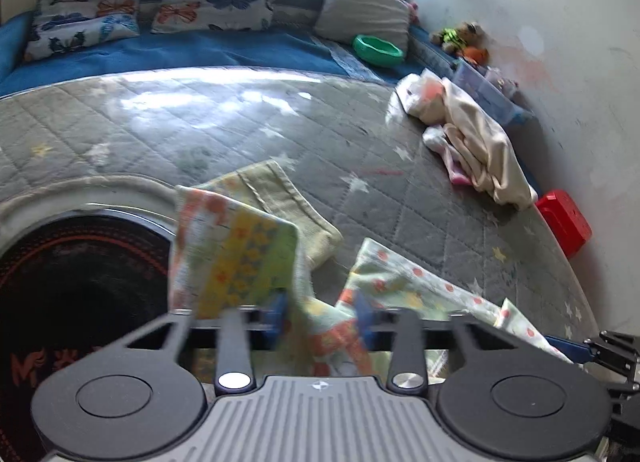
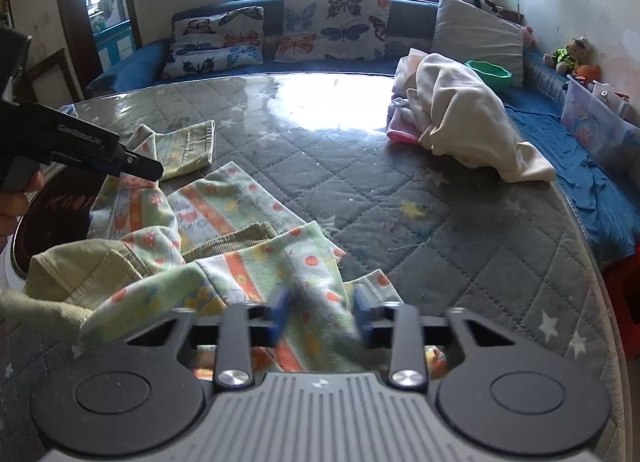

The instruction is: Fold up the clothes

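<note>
A patterned green, orange and yellow child's garment (image 2: 224, 229) lies crumpled on the grey quilted table (image 2: 420, 197), with its olive cuffed parts (image 2: 188, 145) spread to the left. My left gripper (image 1: 320, 322) is open, its blue pads on either side of a fold of this garment (image 1: 236, 258), part of which stands up in front of the camera. My right gripper (image 2: 318, 316) is open over the garment's near edge, cloth lying between its pads. The left gripper also shows at the left of the right wrist view (image 2: 100, 149), above the cloth.
A pile of cream and pink clothes (image 2: 460, 121) lies at the table's far right. A blue sofa (image 2: 140, 57) with butterfly cushions (image 2: 332, 25) runs behind. A green bowl (image 2: 490, 71), a clear toy bin (image 2: 596, 129) and a red box (image 1: 564, 221) sit to the right. A dark round object (image 1: 72, 282) is at the table's left.
</note>
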`<state>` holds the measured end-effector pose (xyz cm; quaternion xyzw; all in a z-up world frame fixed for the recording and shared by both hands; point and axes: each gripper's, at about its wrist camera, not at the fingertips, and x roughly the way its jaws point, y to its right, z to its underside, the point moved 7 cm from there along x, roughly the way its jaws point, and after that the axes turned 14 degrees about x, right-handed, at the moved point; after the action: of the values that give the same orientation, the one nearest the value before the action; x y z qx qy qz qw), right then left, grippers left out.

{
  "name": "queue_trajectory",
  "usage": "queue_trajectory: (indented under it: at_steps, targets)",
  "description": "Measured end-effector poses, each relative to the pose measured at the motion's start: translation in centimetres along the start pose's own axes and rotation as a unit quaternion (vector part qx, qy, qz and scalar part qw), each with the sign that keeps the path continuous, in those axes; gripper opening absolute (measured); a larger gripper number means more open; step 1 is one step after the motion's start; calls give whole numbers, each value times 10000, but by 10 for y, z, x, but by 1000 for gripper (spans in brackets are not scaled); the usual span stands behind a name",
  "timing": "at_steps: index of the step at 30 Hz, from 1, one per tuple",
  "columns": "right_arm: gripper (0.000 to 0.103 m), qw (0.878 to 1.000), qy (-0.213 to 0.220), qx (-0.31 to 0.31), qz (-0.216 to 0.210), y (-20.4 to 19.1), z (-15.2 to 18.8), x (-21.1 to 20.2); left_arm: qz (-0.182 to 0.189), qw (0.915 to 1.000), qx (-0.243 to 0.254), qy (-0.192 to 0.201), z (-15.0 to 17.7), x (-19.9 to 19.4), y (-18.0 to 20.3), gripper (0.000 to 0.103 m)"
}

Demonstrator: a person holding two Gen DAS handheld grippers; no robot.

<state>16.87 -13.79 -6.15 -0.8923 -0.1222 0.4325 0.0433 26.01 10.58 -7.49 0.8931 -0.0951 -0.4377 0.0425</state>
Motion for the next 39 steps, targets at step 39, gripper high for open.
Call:
queue_trajectory:
  at_steps: [39]
  targets:
    - [9, 9689, 1727, -1412, -1069, -199, -121, -95, -1810, 9617, -929, 1838, 61, -256, -156, 4]
